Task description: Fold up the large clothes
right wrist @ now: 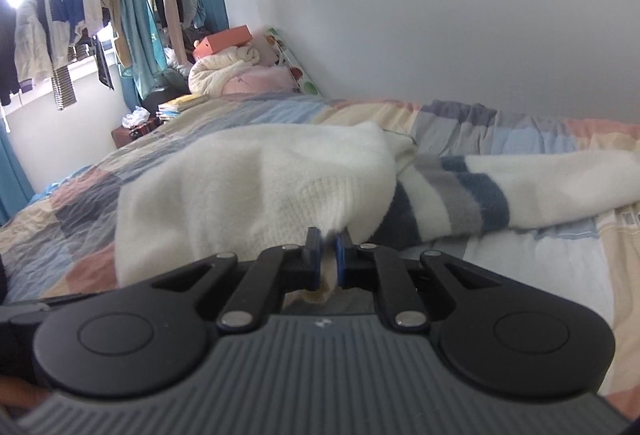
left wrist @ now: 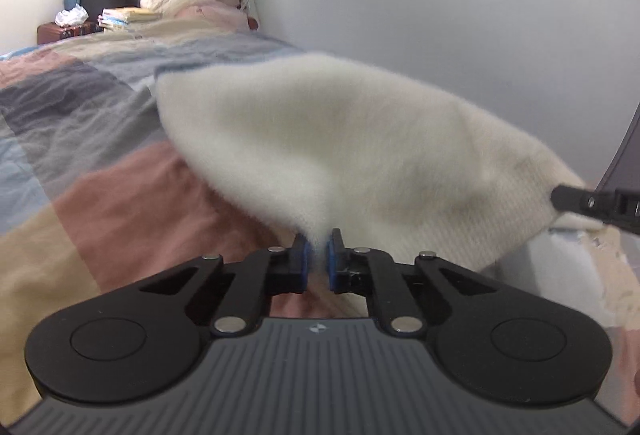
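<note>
A cream sweater (right wrist: 256,175) lies on a patchwork quilt (right wrist: 532,271), its body bunched up off the quilt where 2 grippers hold it. Left of the sweater the quilt runs in pink, grey and blue squares (left wrist: 80,139). The left gripper (left wrist: 318,255) is clamped on a pinch of the sweater's fuzzy edge, blue pads (left wrist: 307,255) close together with cloth between them, and the knit rises from there in a tent. To the right, at the sweater's ribbed hem, the right gripper (right wrist: 329,255) also bites a fold of the knit, its pads nearly meeting. Right of the sweater's body a sleeve (right wrist: 500,191) with navy, grey and blue stripes trails across the quilt toward the wall (right wrist: 440,35).
</note>
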`<action>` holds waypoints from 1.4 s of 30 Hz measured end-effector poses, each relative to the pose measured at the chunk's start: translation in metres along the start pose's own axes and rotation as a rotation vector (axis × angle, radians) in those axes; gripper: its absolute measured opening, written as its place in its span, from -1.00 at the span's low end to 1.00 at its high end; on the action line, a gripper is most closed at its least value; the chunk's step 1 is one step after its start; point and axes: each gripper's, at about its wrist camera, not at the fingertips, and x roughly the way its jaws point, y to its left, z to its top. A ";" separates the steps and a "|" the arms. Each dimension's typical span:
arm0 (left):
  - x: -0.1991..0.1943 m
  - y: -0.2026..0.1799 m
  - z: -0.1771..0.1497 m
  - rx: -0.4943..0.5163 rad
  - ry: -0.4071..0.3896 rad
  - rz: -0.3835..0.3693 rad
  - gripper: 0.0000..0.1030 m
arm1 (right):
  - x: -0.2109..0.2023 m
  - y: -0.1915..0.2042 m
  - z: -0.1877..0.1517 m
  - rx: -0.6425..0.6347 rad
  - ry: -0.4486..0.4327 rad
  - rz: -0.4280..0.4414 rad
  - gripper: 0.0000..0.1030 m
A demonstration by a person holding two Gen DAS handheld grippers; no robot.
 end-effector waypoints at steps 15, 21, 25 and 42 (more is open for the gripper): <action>-0.167 -0.037 -0.025 0.008 -0.066 -0.109 -0.82 | -0.154 0.019 -0.030 -0.021 -0.032 -0.021 -0.83; -0.218 -0.055 -0.059 0.042 -0.029 -0.107 -0.82 | -0.211 0.008 -0.062 0.058 -0.030 -0.055 -0.94; -0.235 -0.058 -0.068 0.035 0.000 -0.097 -0.85 | -0.230 0.003 -0.071 0.091 -0.039 -0.057 -0.94; -0.212 -0.060 -0.060 0.021 0.052 -0.062 -0.02 | -0.208 -0.018 -0.086 0.213 0.005 0.040 -0.88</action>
